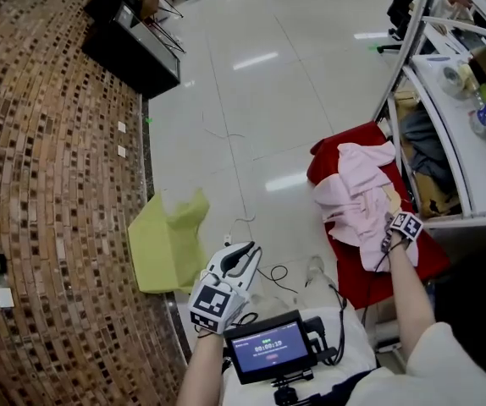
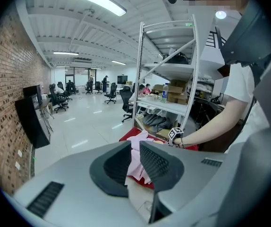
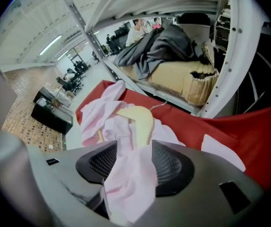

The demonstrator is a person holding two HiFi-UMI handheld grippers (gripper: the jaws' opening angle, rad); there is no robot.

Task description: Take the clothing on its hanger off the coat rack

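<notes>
Two tongs released: left gripper empty, right gripper wide, shirt fabric slack between. Shirt and hanger lie mid red cloth. Release step, probably; next, lift right clear without snagging.

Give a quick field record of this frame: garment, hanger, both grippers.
garment: pink shirt, crumpled on a red cover beside the shelf
hanger: cream, lying in the shirt, not hung on anything
right gripper: open, shirt fabric between its fingers
left gripper: open, nothing between its fingers, held over the floor away from the shirt
coat rack: none identifiable in view
</notes>
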